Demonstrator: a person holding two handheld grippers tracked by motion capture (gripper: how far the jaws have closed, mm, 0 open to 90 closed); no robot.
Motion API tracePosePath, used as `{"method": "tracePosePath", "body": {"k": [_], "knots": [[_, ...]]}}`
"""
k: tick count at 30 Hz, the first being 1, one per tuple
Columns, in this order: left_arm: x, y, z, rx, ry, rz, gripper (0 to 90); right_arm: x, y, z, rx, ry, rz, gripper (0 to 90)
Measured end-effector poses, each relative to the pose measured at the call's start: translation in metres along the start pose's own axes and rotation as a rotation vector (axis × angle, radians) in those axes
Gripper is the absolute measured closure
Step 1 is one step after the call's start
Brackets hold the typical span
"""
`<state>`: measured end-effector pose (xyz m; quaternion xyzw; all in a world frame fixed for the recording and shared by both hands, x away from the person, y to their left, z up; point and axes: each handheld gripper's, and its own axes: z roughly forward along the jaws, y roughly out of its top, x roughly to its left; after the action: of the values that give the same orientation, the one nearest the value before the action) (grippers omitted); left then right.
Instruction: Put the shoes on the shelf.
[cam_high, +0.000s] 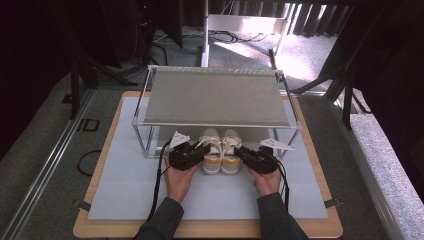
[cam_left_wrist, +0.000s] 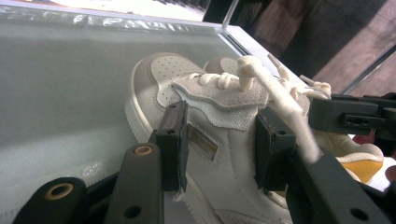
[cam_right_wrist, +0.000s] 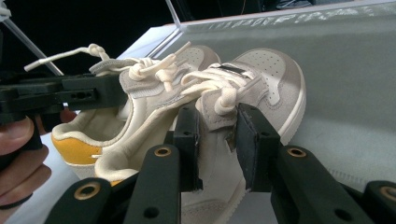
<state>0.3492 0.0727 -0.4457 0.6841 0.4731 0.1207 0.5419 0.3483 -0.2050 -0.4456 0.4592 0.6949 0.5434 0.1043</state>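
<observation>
A pair of white sneakers with yellow heels stands side by side, toes pointing in under the top shelf of a metal shoe rack (cam_high: 215, 97). My left gripper (cam_high: 201, 150) is shut on the left sneaker (cam_high: 211, 150). In the left gripper view its pads (cam_left_wrist: 175, 144) press both sides of that sneaker's upper (cam_left_wrist: 210, 93) below the laces. My right gripper (cam_high: 241, 152) is shut on the right sneaker (cam_high: 231, 150). In the right gripper view its pads (cam_right_wrist: 254, 149) clamp the tongue and side of the right sneaker (cam_right_wrist: 261, 79).
The rack stands at the back of a white mat (cam_high: 130, 185) on a wooden board. Its front posts (cam_high: 142, 140) flank the sneakers. Grey mesh (cam_left_wrist: 70, 93) lies under the toes. Cables trail back from both grippers along the person's forearms.
</observation>
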Motion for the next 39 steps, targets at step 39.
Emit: {"method": "tracePosePath", "body": {"k": [39], "knots": [[0.030,-0.003,0.040,-0.036,0.091,-0.114,52.3,-0.016,0.010,0.040,0.040,-0.101,0.024,66.7]]}}
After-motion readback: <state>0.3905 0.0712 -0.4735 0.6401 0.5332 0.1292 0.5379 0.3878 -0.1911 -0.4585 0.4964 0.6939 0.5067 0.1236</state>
